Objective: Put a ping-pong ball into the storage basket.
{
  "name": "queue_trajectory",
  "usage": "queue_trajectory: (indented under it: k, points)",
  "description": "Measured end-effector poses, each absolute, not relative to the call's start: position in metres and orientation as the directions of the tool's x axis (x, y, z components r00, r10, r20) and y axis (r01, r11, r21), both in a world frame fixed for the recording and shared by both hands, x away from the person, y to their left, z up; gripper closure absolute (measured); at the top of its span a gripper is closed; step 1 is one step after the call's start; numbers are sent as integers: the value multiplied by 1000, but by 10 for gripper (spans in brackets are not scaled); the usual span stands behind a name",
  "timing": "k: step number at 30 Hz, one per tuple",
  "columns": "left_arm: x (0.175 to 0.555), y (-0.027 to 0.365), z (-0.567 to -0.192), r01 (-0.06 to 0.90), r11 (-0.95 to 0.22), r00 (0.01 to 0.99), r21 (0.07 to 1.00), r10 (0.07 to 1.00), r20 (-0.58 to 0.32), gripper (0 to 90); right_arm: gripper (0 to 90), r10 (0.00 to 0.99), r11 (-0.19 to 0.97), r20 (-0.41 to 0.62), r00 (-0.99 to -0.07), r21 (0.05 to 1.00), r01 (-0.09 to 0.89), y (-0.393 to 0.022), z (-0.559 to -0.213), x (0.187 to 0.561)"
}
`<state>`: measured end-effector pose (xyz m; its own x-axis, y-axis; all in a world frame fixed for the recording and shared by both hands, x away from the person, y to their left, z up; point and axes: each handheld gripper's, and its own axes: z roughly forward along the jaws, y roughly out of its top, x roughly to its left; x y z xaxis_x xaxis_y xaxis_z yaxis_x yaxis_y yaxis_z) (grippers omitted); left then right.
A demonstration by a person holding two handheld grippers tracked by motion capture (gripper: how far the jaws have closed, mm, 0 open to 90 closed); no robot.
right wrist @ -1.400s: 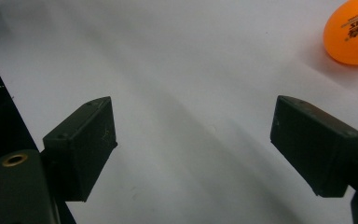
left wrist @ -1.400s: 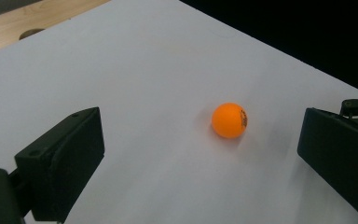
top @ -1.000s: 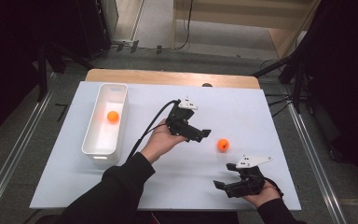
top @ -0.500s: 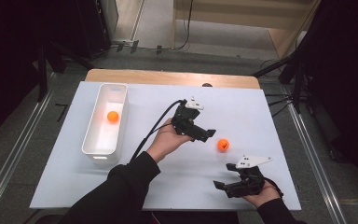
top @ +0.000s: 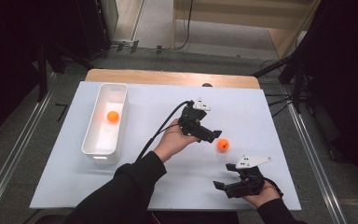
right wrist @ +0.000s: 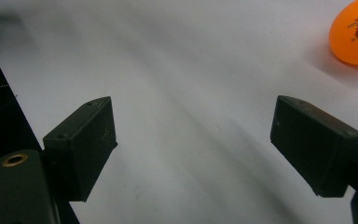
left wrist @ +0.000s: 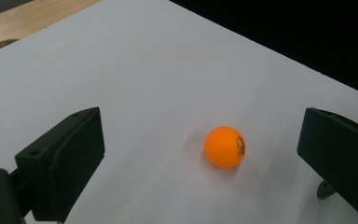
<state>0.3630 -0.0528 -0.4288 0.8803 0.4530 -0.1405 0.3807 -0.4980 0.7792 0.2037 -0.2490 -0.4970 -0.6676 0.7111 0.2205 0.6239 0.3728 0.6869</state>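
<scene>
Left gripper (top: 209, 135) hangs over the middle of the white table (top: 158, 100) with its jaws spread wide and nothing between them. Just beyond its tips, at about four o'clock in the high view, an orange ball (top: 223, 144) rests on the table; in the left gripper view this ball (left wrist: 224, 146) lies ahead, between the two jaws but clear of both. Right gripper (top: 226, 185), down at five o'clock near the table's front edge, is likewise spread and empty. Far off at nine o'clock, a white bin (top: 103, 149) holds a second orange ball (top: 113, 116).
</scene>
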Motion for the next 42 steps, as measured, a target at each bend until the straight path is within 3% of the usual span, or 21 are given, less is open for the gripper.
queue_trajectory:
  k: [42]
  points:
    - [363, -98, -449, 376, -513, 890, 772, 431, -147, 45, 128, 709, 374, 220, -670, 689, 621, -250, -497, 203]
